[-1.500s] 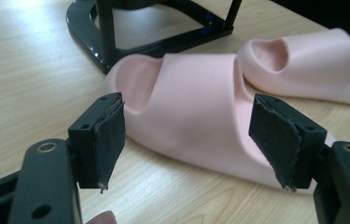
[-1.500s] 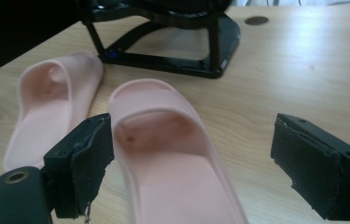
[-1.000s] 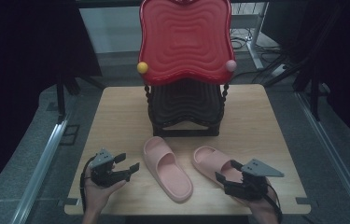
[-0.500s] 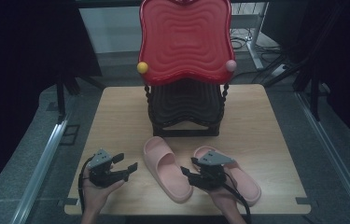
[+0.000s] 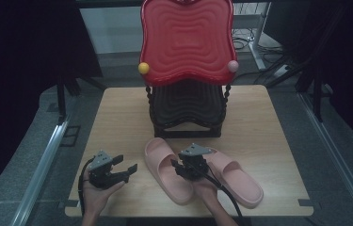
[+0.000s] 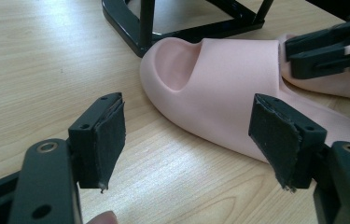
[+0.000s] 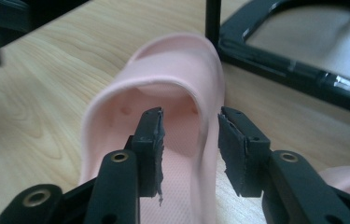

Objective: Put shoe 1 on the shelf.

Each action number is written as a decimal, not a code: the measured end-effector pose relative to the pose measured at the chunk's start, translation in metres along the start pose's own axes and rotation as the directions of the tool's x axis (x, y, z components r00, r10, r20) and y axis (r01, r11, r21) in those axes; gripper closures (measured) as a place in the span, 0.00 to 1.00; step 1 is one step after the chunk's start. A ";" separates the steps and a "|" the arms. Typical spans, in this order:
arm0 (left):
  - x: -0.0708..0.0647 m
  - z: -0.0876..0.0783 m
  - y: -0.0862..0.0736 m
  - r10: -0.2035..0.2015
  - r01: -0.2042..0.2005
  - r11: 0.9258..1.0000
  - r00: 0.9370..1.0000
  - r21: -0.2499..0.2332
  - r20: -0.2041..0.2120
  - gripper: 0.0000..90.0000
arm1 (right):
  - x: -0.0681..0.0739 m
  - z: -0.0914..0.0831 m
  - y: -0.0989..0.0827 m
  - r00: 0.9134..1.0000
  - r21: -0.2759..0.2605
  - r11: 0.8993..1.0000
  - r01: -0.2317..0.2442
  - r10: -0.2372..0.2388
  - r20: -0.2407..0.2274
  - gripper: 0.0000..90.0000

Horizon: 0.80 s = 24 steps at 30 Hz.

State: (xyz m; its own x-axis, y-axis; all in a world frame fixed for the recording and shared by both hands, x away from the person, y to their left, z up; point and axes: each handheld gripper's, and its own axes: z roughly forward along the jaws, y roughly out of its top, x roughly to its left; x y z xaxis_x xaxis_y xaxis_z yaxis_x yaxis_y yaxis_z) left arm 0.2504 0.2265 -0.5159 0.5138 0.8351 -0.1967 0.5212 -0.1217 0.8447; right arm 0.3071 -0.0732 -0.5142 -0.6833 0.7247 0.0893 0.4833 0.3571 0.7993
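Two pink slippers lie side by side near the front edge of the wooden table (image 5: 117, 113). My right gripper (image 5: 178, 167) hangs low over the left slipper (image 5: 161, 157). In the right gripper view my right gripper (image 7: 190, 135) straddles the raised side edge of the left slipper (image 7: 172, 70). Its jaws have just been closing, but a gap shows at both pads. The right slipper (image 5: 237, 181) lies just beyond that hand. My left gripper (image 5: 124, 165) rests left of the slippers, open and empty. In the left gripper view my left gripper (image 6: 189, 135) faces the left slipper's toe end (image 6: 219, 79).
A black rack (image 5: 186, 108) stands mid-table behind the slippers, topped by a red wavy panel (image 5: 186, 40) with a yellow ball (image 5: 143, 68) and a pink ball (image 5: 232, 66). Its base (image 7: 294, 65) lies close beyond the slipper's toe. Bare wood stretches left and right.
My right gripper has moved left from the right slipper onto the left slipper and sunk a little, its jaws narrowing. The left gripper has stayed put.
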 end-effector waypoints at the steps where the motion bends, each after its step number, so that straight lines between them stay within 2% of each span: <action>1: 0.000 0.000 0.000 -0.002 0.002 1.000 1.000 -0.001 0.008 0.30 | 0.000 0.005 0.000 1.000 0.008 1.000 -0.003 0.003 0.004 0.70; 6: 0.001 -0.001 -0.002 -0.009 0.009 1.000 1.000 -0.009 0.025 0.30 | -0.004 0.019 -0.002 0.999 0.023 0.999 -0.038 0.037 0.036 0.77; 9: 0.002 -0.001 -0.002 -0.016 0.016 1.000 0.999 -0.012 0.028 0.29 | -0.003 0.022 -0.003 0.998 0.018 0.999 -0.038 0.037 0.052 0.81; 17: 0.002 0.000 -0.002 -0.021 0.021 1.000 1.000 -0.008 0.016 0.28 | -0.002 0.025 -0.003 0.995 -0.012 0.997 -0.077 0.078 0.068 0.90; 21: 0.004 0.000 -0.004 -0.038 0.038 0.999 0.999 -0.014 0.010 0.27 | 0.000 0.025 -0.004 0.994 -0.020 0.997 -0.077 0.078 0.080 0.91; 24: 0.005 0.001 -0.005 -0.044 0.044 0.999 0.999 -0.010 0.009 0.27 | 0.002 0.022 -0.004 0.995 -0.028 0.997 -0.073 0.075 0.070 0.92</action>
State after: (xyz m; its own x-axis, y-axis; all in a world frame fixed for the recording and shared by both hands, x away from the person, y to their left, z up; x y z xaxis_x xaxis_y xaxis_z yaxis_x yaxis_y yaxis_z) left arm 0.2514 0.2305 -0.5216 0.4965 0.8347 -0.2382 0.5368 -0.0796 0.8400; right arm 0.3162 -0.0602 -0.5302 -0.6053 0.7888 0.1068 0.5163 0.2869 0.8070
